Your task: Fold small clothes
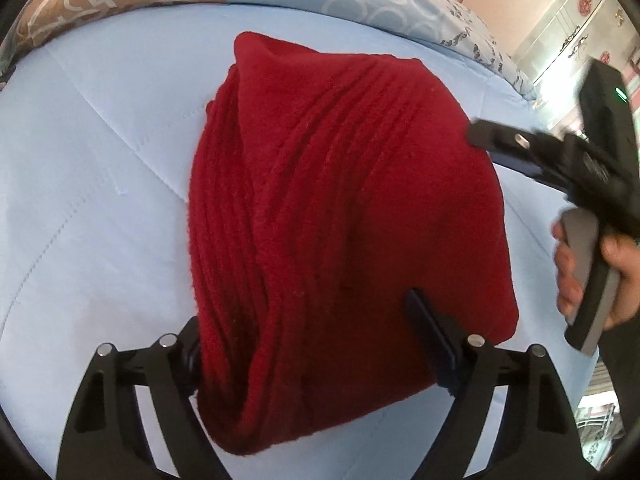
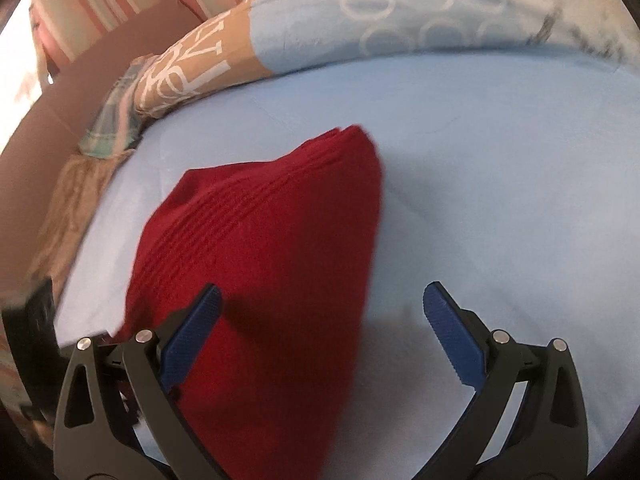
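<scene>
Here the red knit garment [image 1: 340,200] hides the left claw's [image 1: 312,344] wide-spread left finger; the right claw [image 2: 322,320] gapes, released.

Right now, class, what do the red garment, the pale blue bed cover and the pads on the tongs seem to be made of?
Red ribbed knit garment: probably wool or acrylic; fuzzy matte ribs. Pale blue quilted bed cover: likely cotton, matte, with stitched seams. Blue ridged pads on the right tongs: apparently plastic or rubber, moulded grooves.
</scene>
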`<action>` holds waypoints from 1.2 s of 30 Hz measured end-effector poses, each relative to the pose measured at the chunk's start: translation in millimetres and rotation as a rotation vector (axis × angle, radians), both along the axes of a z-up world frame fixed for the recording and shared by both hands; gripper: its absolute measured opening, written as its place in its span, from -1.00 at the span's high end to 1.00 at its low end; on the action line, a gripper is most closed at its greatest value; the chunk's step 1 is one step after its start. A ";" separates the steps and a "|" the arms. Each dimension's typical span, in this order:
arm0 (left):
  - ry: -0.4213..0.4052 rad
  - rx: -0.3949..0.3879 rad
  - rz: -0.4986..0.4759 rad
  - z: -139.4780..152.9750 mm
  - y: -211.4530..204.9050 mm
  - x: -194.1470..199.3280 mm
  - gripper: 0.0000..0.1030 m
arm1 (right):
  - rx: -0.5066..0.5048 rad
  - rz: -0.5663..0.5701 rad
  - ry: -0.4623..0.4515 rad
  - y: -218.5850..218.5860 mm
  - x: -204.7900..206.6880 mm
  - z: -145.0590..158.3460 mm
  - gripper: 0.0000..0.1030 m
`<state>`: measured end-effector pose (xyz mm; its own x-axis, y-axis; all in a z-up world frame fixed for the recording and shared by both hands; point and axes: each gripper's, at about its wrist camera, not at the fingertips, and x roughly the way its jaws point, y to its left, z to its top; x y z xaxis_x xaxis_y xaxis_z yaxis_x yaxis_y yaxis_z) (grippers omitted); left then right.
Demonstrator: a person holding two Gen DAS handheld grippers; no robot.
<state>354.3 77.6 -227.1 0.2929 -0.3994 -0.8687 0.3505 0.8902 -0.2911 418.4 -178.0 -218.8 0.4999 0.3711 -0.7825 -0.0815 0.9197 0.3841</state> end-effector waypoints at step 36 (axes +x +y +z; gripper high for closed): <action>-0.173 0.020 -0.020 59.1 -52.0 -65.1 0.39 | 0.087 0.101 -0.096 -18.3 -29.8 44.8 0.11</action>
<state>289.2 25.6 -168.0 0.4307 -0.3903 -0.8137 0.4119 0.8873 -0.2075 388.6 -196.3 -173.9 0.5276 0.4872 -0.6959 -0.2119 0.8688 0.4476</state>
